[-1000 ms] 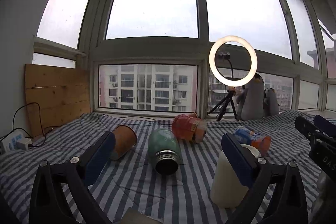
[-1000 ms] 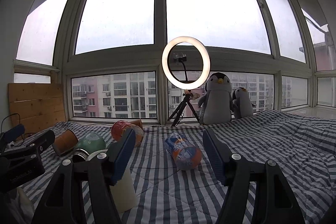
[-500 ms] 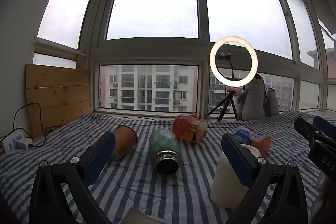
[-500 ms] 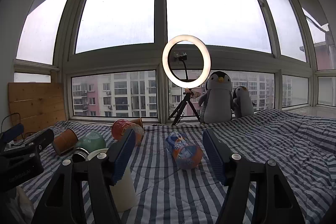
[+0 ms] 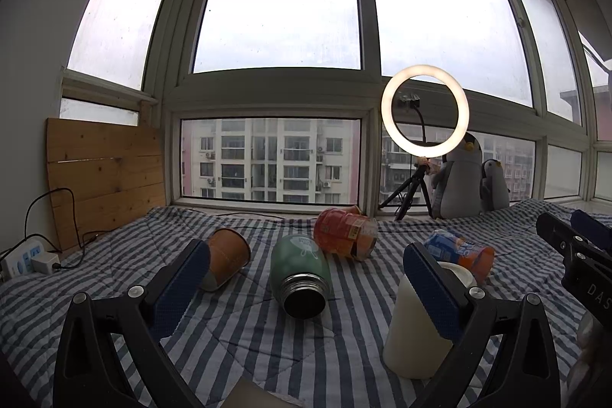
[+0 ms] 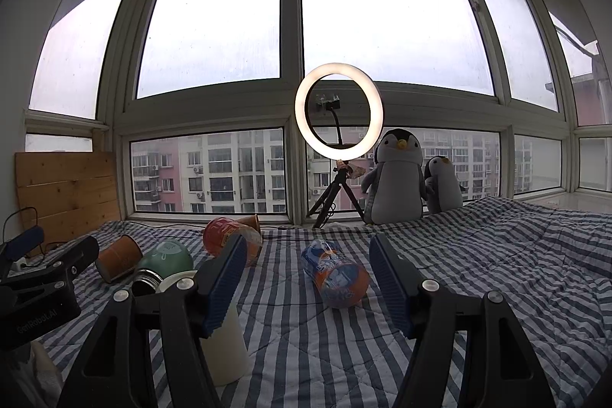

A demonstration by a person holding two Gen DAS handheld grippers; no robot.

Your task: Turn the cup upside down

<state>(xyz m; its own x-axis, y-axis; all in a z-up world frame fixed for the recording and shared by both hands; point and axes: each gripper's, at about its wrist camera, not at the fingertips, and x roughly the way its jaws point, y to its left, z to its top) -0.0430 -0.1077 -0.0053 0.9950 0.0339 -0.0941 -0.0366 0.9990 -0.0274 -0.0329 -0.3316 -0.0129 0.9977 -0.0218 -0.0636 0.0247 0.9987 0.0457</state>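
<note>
A cream cup [image 5: 415,335] stands on the striped blanket, partly behind my left gripper's right finger; it also shows in the right wrist view [image 6: 225,343] behind the left finger. A brown paper cup [image 5: 227,255] lies on its side, as do a green flask [image 5: 300,274], an orange cup [image 5: 344,234] and a blue-orange cup [image 6: 336,278]. My left gripper [image 5: 306,287] is open and empty above the blanket, facing the flask. My right gripper [image 6: 306,280] is open and empty, with the blue-orange cup lying between and beyond its fingers.
A ring light on a tripod [image 6: 338,113] and two plush penguins [image 6: 397,178] stand at the window. A wooden board [image 5: 103,178] leans at the left, with a power strip [image 5: 26,260] and cable beside it. The striped blanket [image 6: 497,274] covers the surface.
</note>
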